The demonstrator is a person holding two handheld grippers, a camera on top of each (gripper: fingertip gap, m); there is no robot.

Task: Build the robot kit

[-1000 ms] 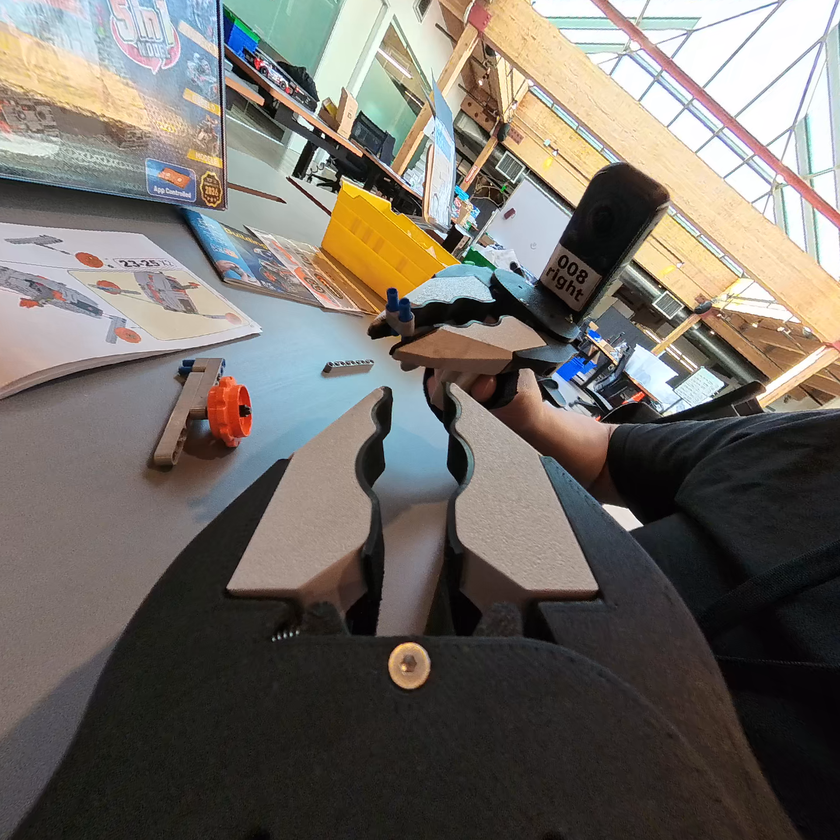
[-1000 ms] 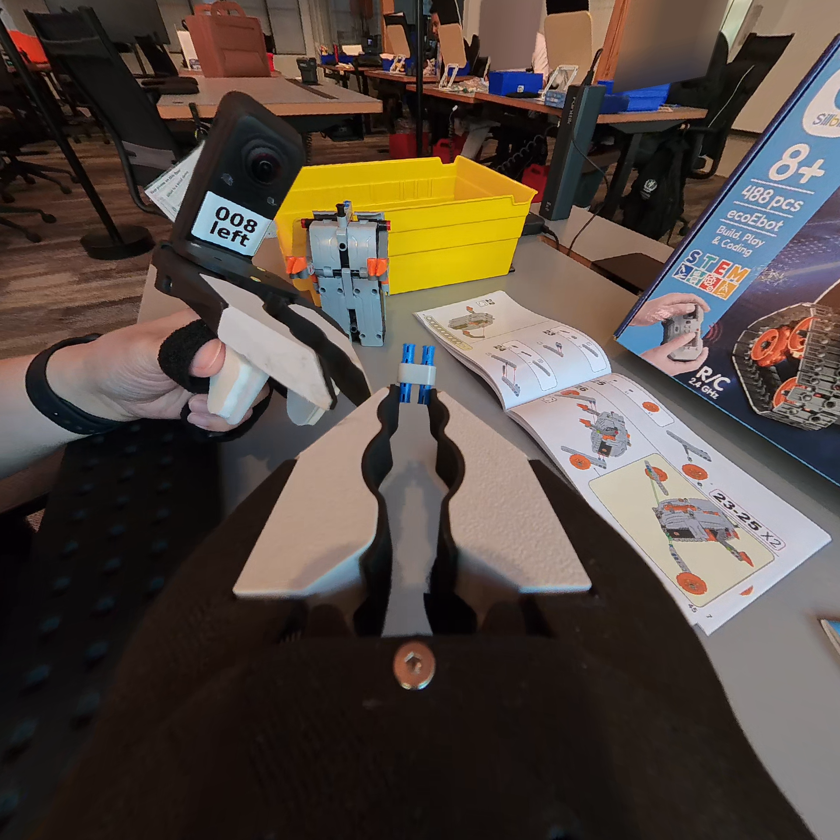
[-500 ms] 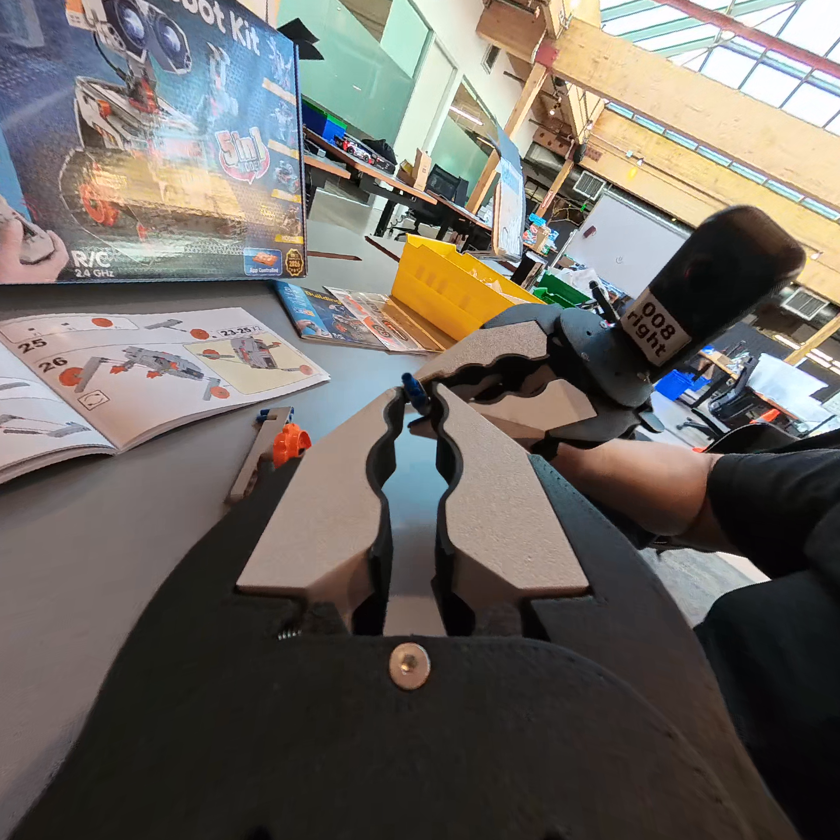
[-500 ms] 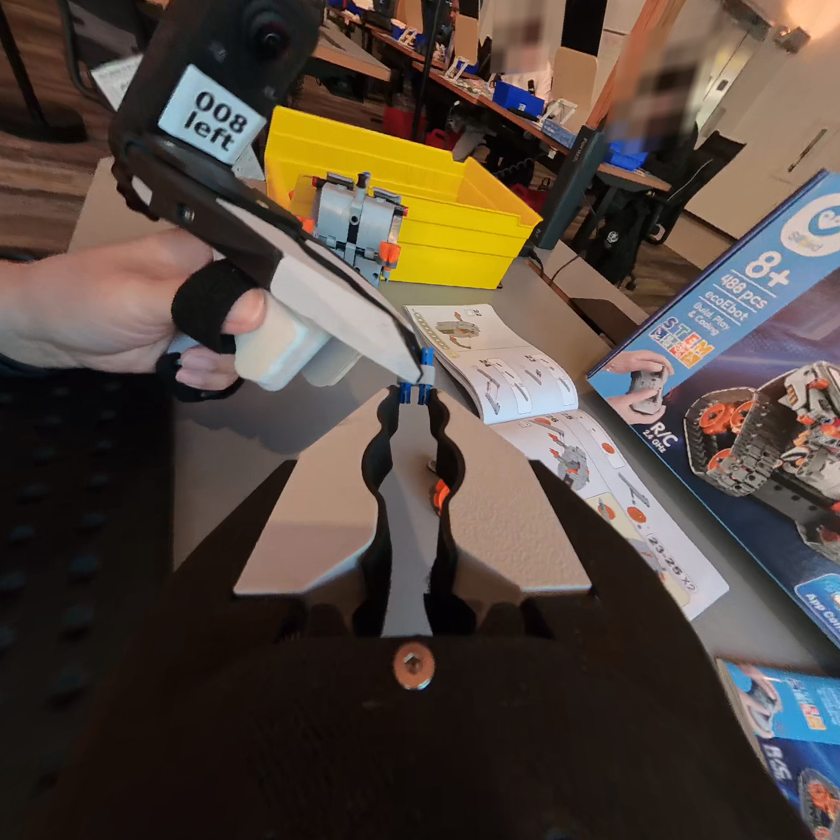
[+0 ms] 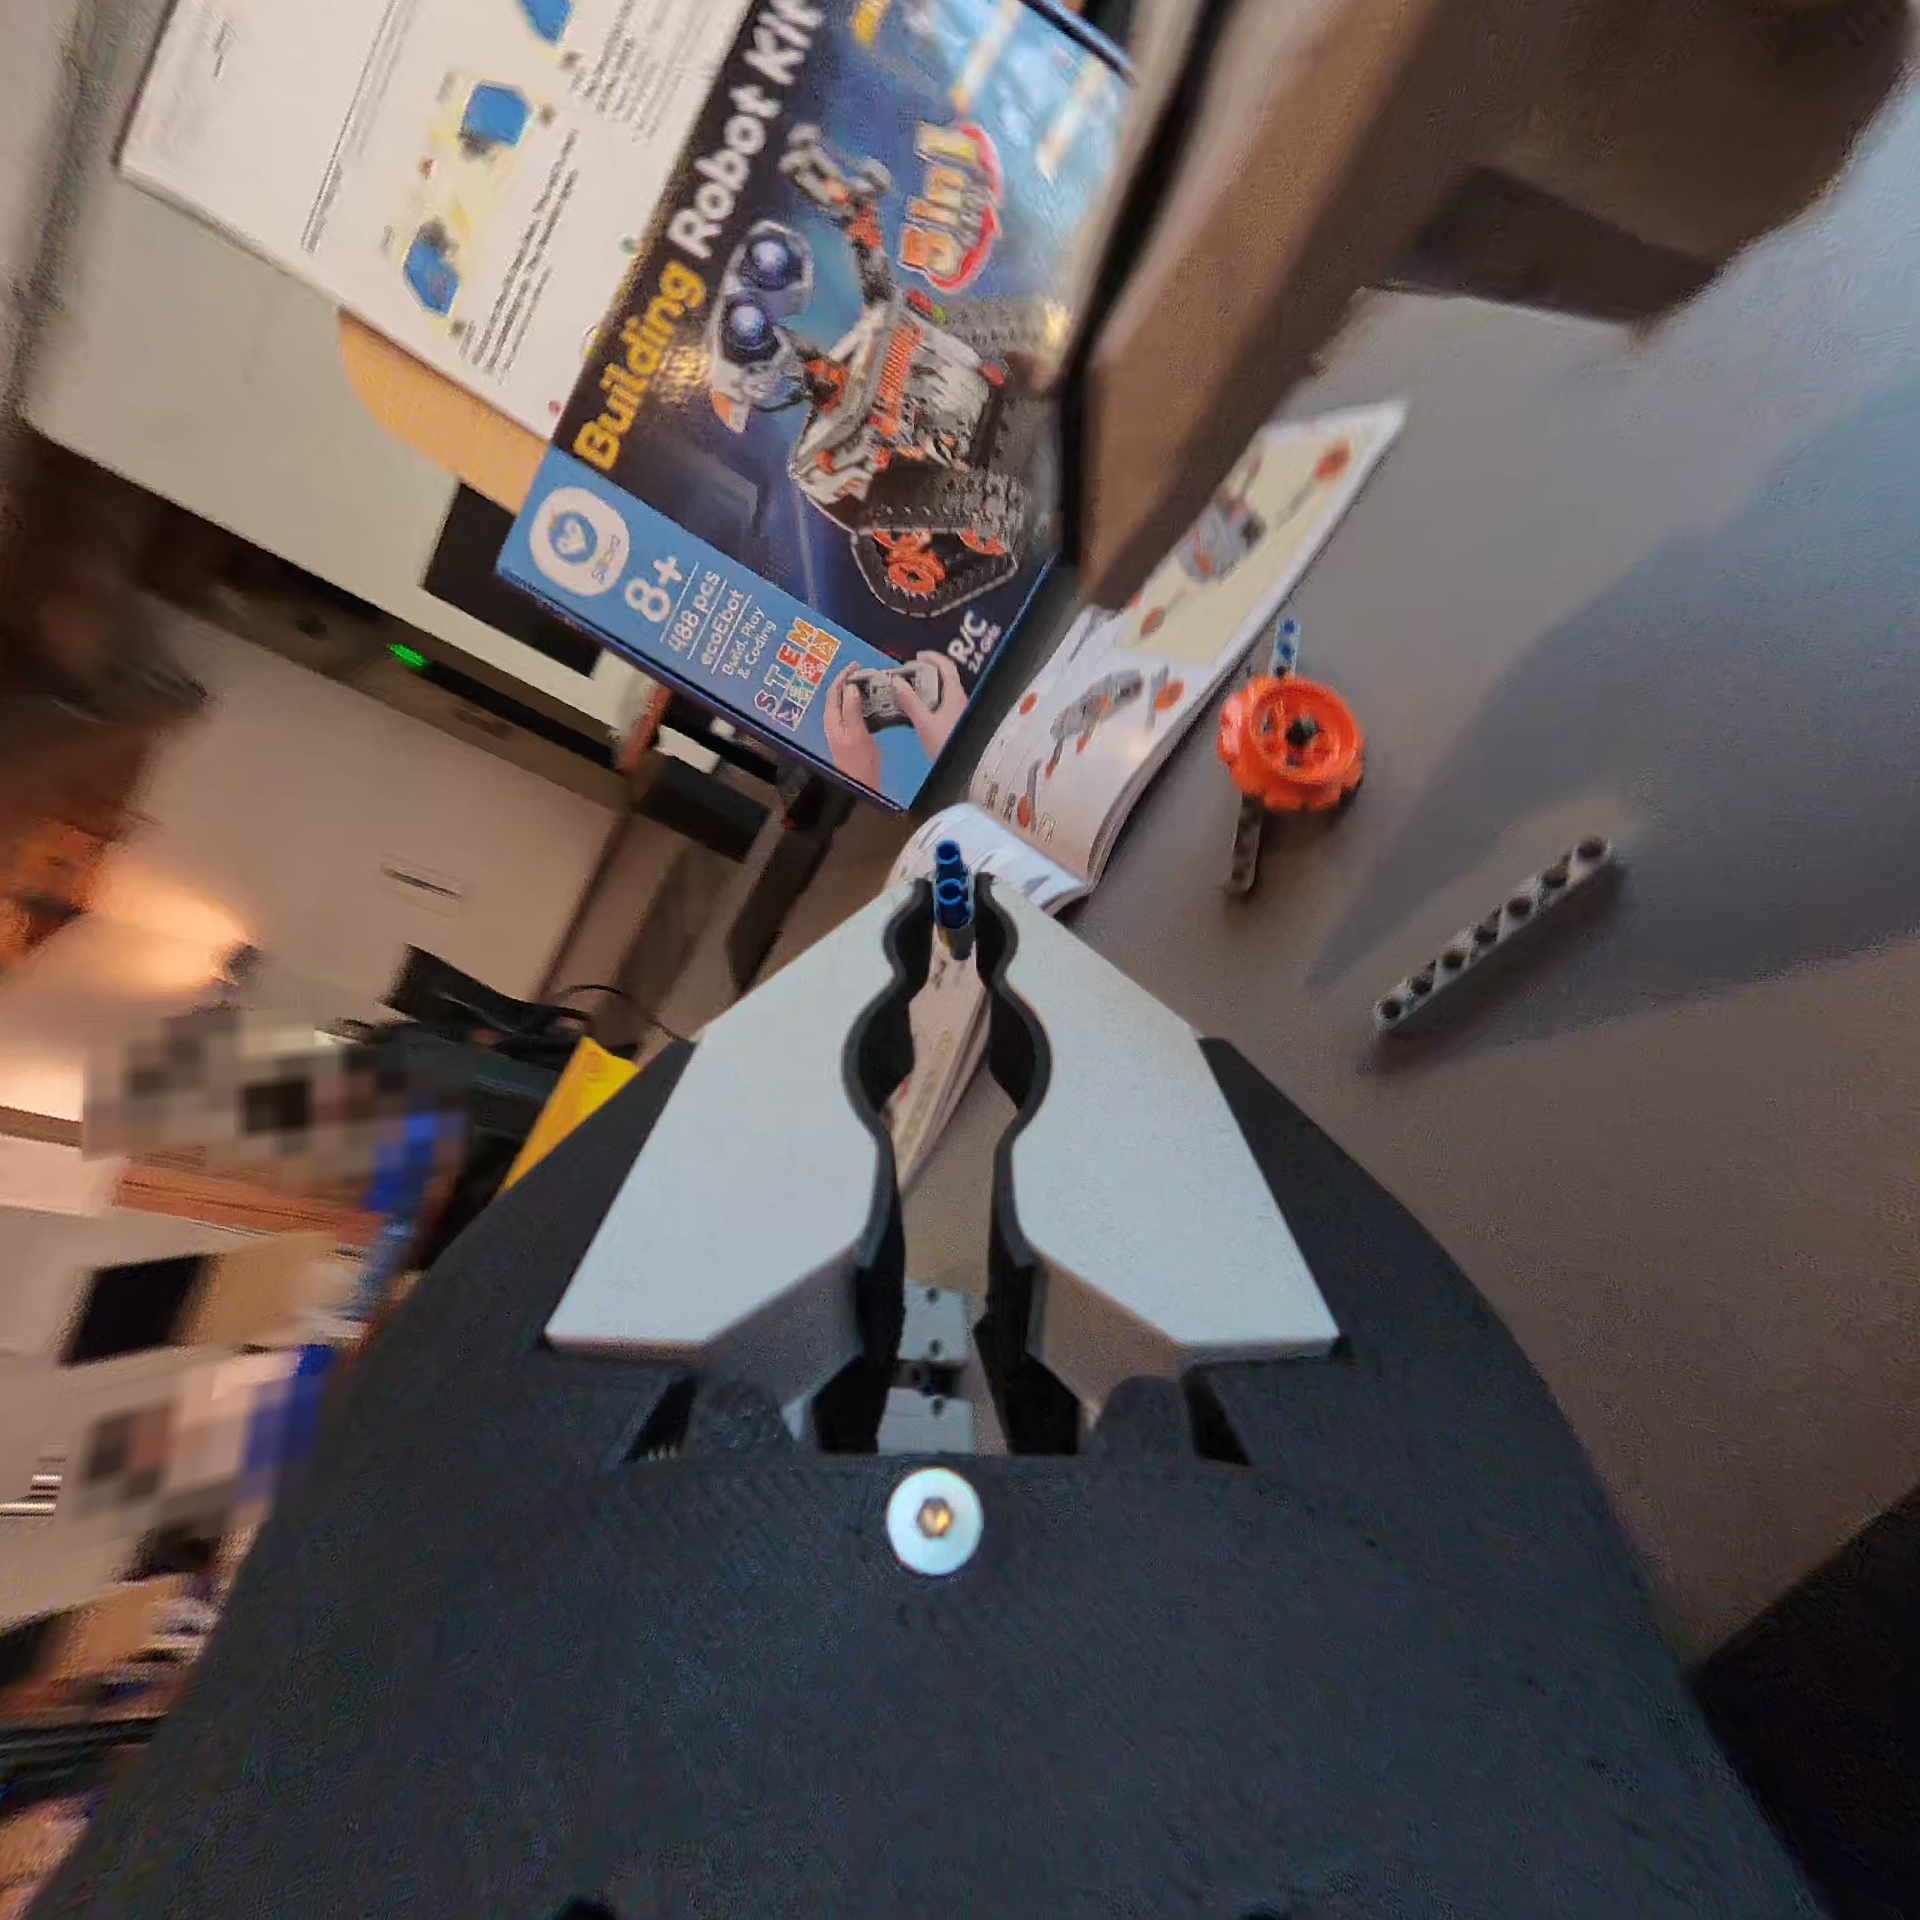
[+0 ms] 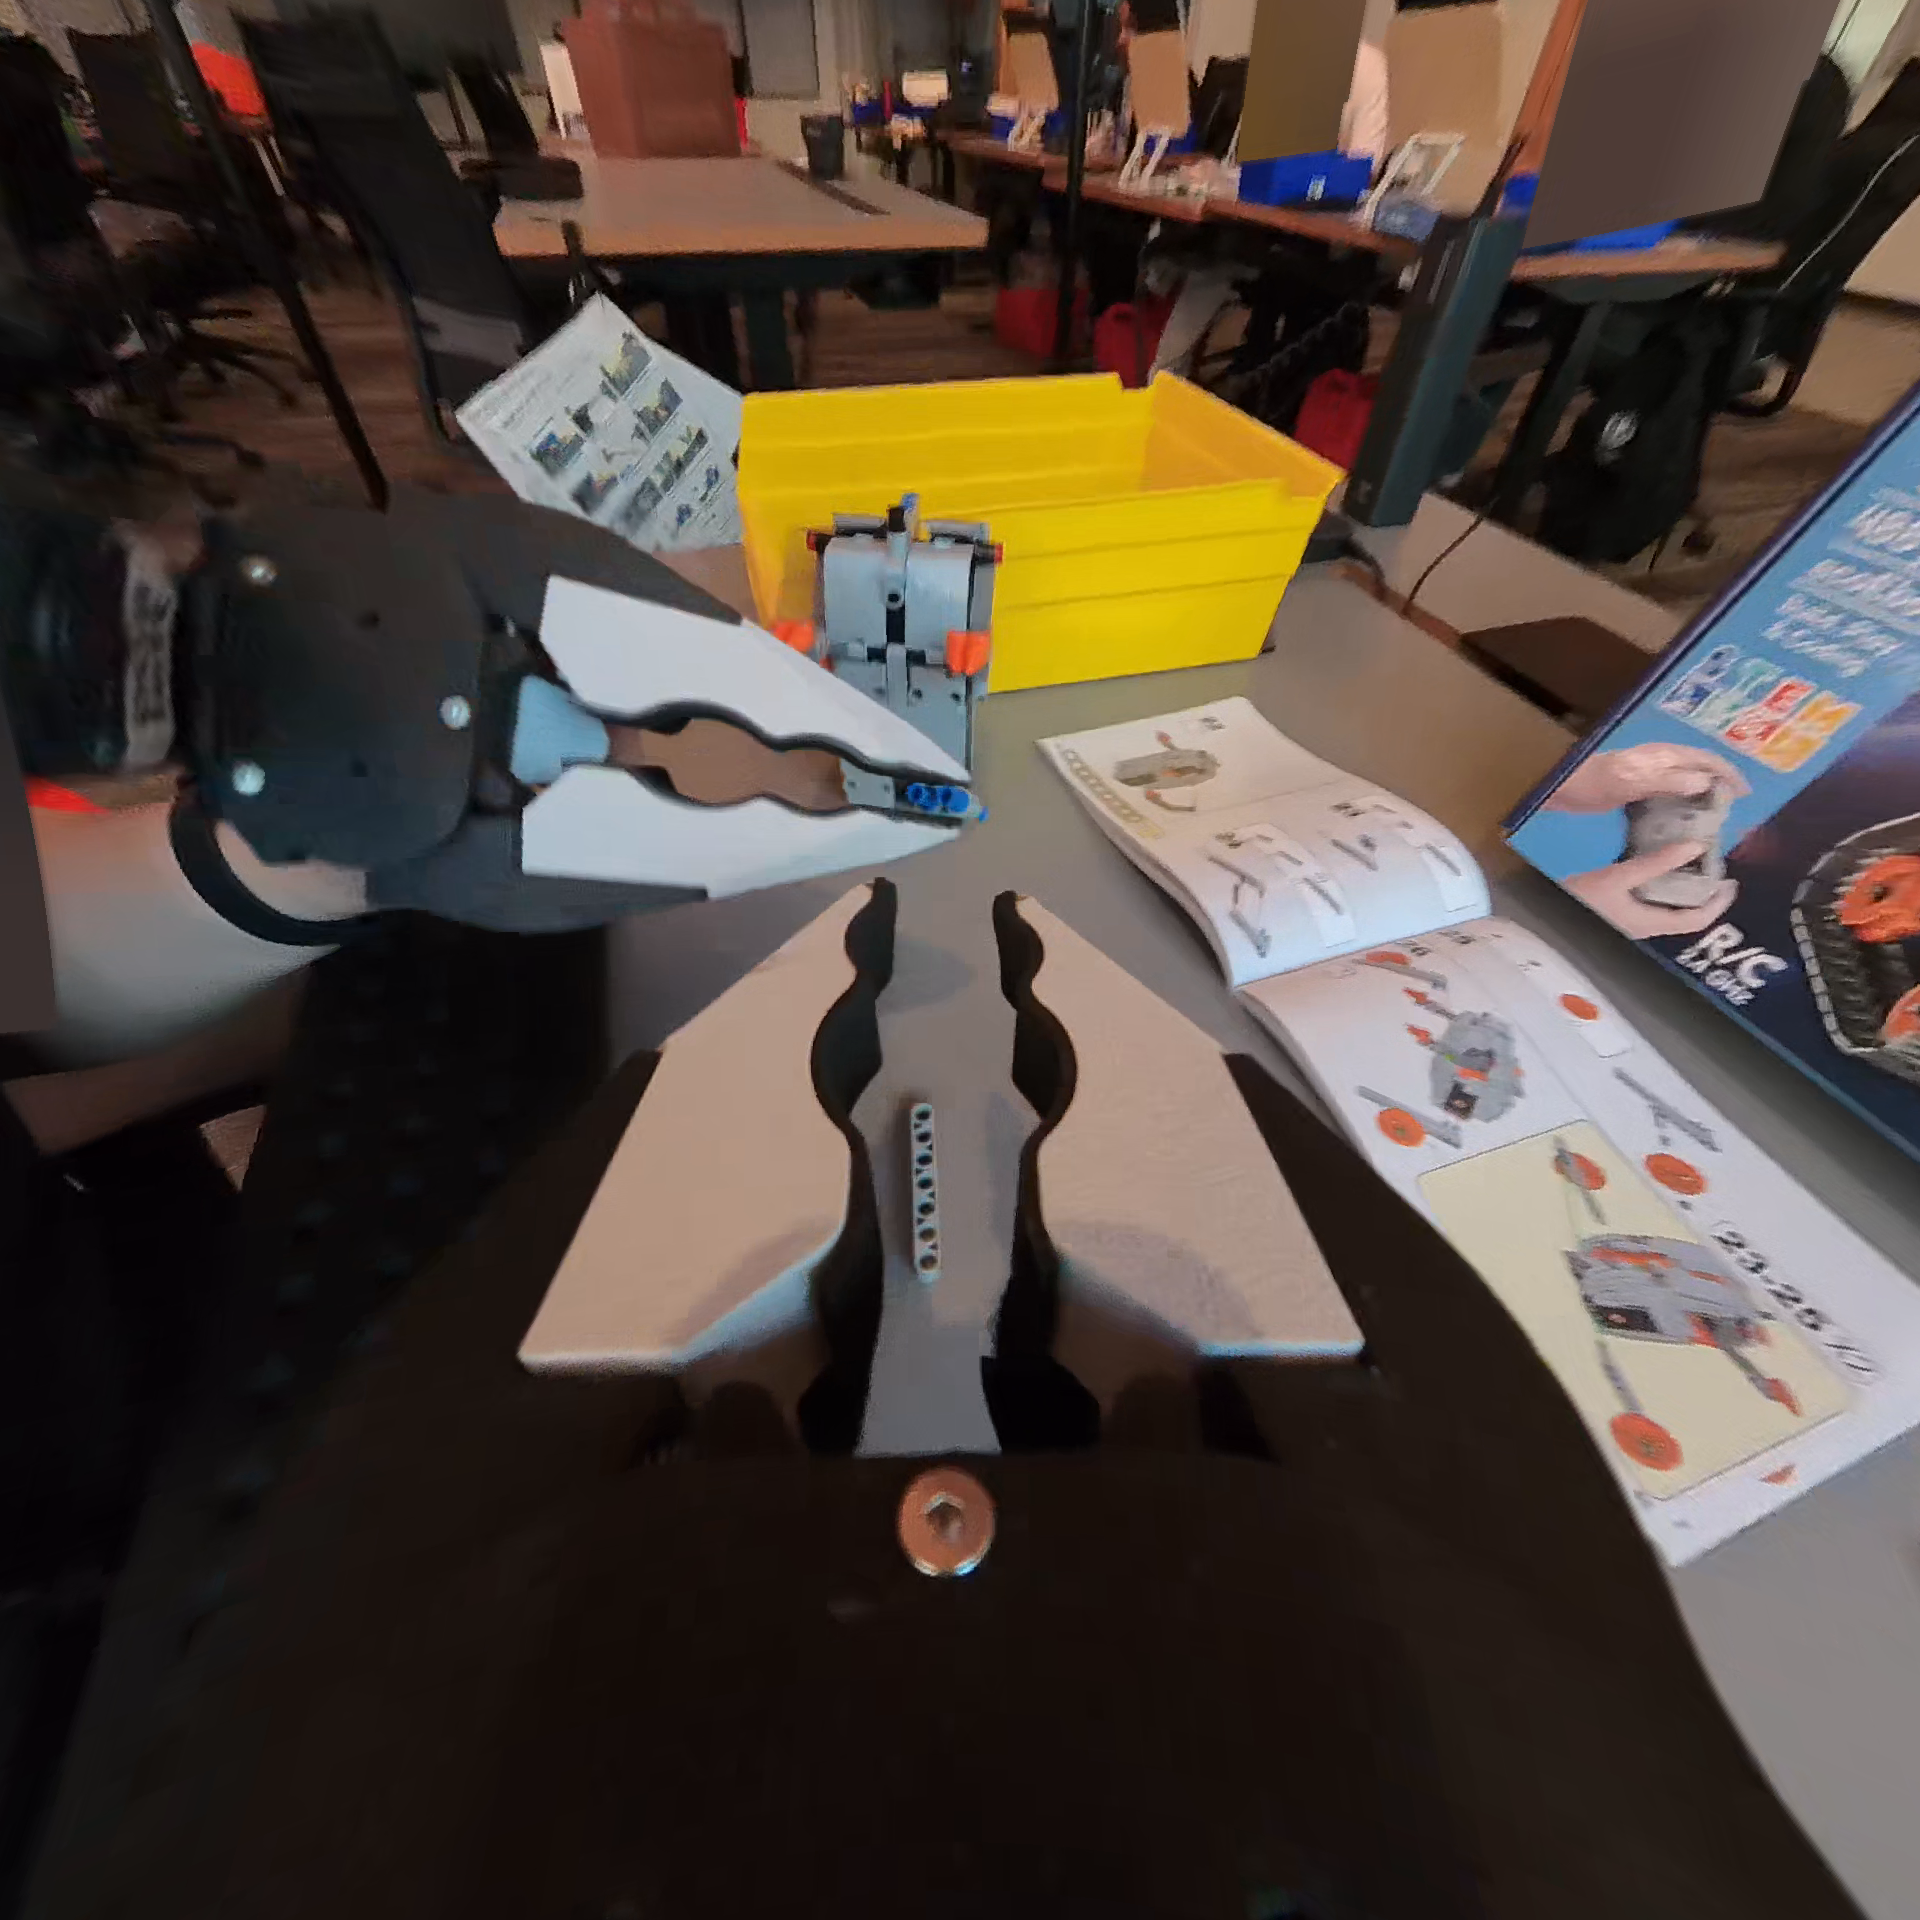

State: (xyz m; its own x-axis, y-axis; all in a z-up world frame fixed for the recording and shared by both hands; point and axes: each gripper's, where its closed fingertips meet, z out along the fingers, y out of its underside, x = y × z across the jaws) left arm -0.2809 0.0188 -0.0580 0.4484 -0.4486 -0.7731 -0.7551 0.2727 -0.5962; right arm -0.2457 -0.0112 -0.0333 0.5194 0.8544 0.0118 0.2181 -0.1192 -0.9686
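My left gripper (image 5: 951, 906) is shut on a small grey connector with blue pins (image 5: 948, 883), held above the grey table; the view is rolled sideways. In the right wrist view the left gripper (image 6: 940, 808) lies flat, the blue pins (image 6: 940, 798) sticking out of its tips, just ahead of my right gripper (image 6: 943, 902). My right gripper is open and empty. A grey holed beam (image 6: 923, 1200) lies on the table below, seen between its fingers. The beam (image 5: 1496, 935) and an orange wheel on a grey arm (image 5: 1288, 743) also show in the left wrist view.
A grey block assembly with orange pieces (image 6: 899, 623) stands before a yellow bin (image 6: 1091, 520). An open instruction booklet (image 6: 1351, 935) lies to the right, beside a blue kit box (image 6: 1766, 779). Desks and chairs fill the room behind. One gripper's finger ends stand about 6 cm off the other's.
The blue-pinned connector passed from my right gripper to my left. The right gripper opened and drew back. The left gripper rolled onto its side and turned away.
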